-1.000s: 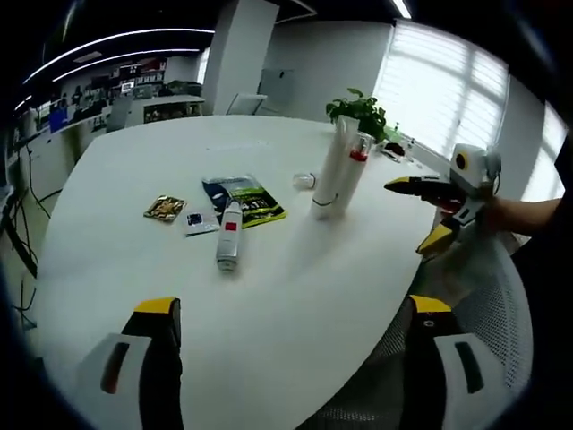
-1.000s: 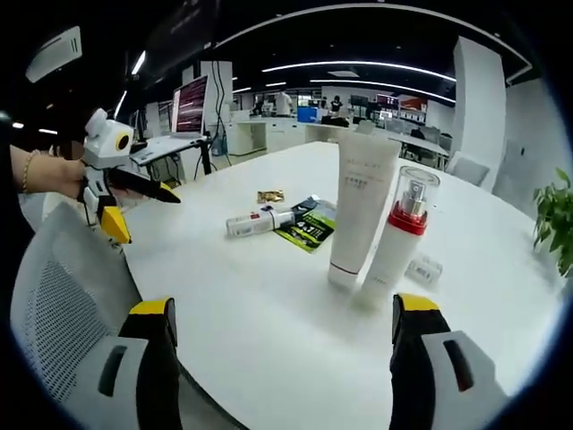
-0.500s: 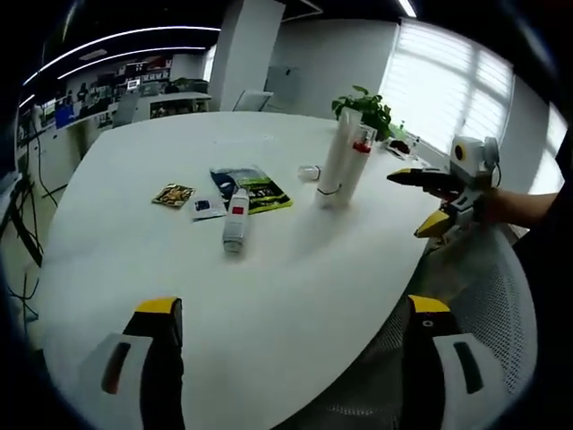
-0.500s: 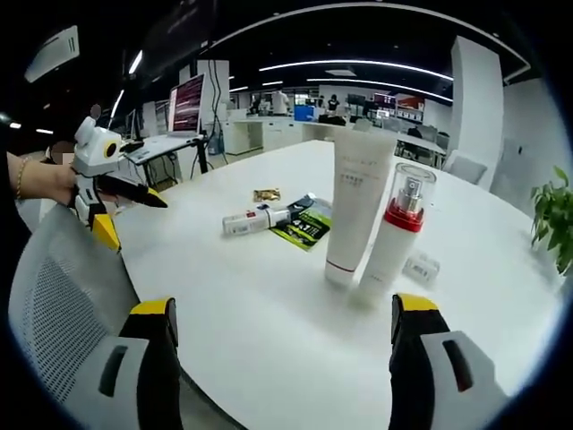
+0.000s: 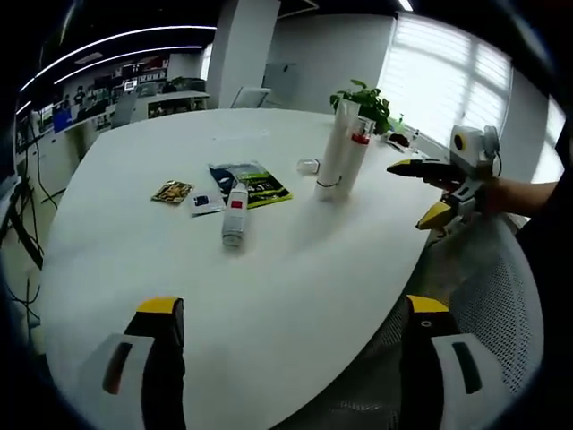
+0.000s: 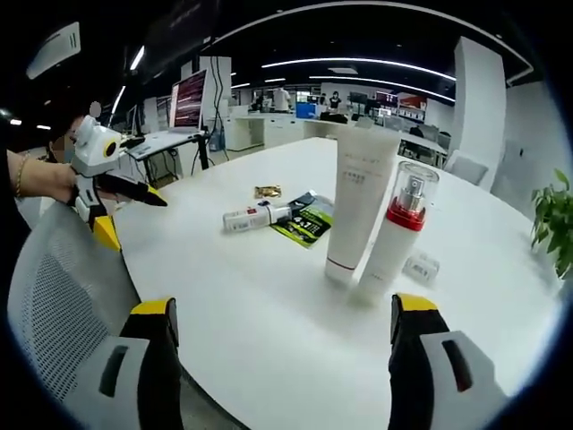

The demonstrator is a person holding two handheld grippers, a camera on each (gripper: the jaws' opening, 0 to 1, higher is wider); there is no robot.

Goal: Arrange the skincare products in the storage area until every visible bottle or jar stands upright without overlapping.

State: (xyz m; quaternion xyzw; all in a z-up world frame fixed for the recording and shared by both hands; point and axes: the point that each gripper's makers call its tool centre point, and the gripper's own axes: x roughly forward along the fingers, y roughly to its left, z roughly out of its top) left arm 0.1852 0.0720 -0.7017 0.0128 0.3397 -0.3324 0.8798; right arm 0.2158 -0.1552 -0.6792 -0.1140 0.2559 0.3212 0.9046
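A tall white tube (image 6: 354, 206) and a white pump bottle with a red collar (image 6: 396, 233) stand upright side by side on the round white table (image 6: 269, 313). They show as a tube (image 5: 331, 152) and a bottle (image 5: 354, 161) in the left gripper view. A small white bottle with a red label (image 5: 235, 213) lies flat, also seen as a lying bottle (image 6: 255, 218). My left gripper (image 5: 291, 313) is open over the table's near edge, empty. My right gripper (image 6: 282, 309) is open too, well short of the upright pair. Each gripper appears in the other's view: right gripper (image 5: 430, 193), left gripper (image 6: 116, 202).
A green sachet (image 5: 253, 184), a small gold packet (image 5: 172, 191) and a blue card (image 5: 206, 202) lie near the flat bottle. A small white box (image 6: 421, 267) sits behind the pump bottle. A potted plant (image 5: 363, 103) stands behind the pair. A grey mesh chair (image 6: 63, 296) is by the table's edge.
Both views shifted slightly as the hands drifted. The left gripper drew back a little from the table. The products have not moved.
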